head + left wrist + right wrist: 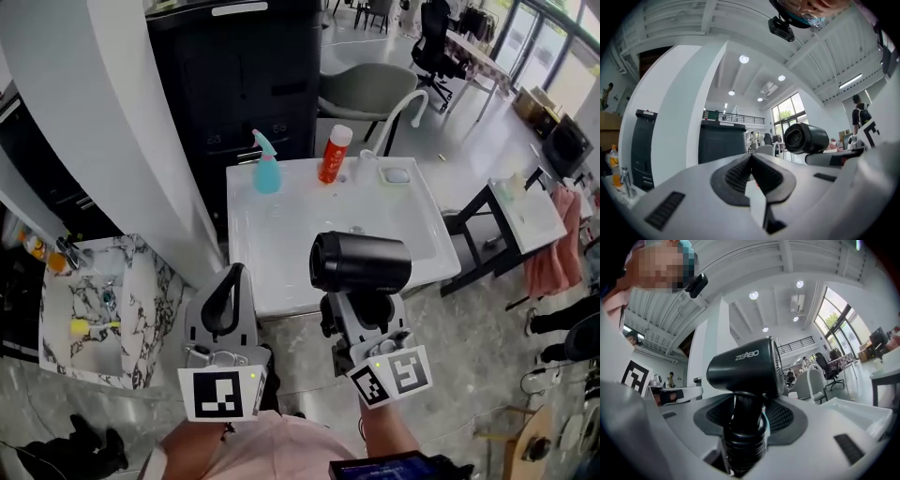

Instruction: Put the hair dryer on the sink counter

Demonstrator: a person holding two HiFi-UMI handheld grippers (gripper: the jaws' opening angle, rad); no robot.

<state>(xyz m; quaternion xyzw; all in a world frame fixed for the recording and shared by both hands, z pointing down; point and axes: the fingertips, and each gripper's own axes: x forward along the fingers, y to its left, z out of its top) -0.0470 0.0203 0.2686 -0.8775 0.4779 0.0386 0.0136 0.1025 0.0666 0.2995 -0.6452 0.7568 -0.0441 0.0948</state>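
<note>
Right now I hold both grippers low and close to my body, side by side and pointing away from me toward the white sink counter [272,239]. My right gripper [362,314] is clamped on the handle of the black hair dryer [361,262]. In the right gripper view the ribbed handle stands upright between the two dark pads, and the barrel sits crosswise above them. The hair dryer is therefore in my grip and off the counter. From the head view it overlaps the near edge of the counter.

My left gripper [228,291] is just left of it, with its jaws pressed together and nothing between them. The left gripper view shows the pads meeting at the tip.

At the back of the counter stand a teal spray bottle [266,167] and a red bottle [333,155], beside a white curved faucet [398,114]. A black cabinet [244,80] rises behind it. A marble-patterned basin [141,309] lies to my left, and the floor is grey and glossy.
</note>
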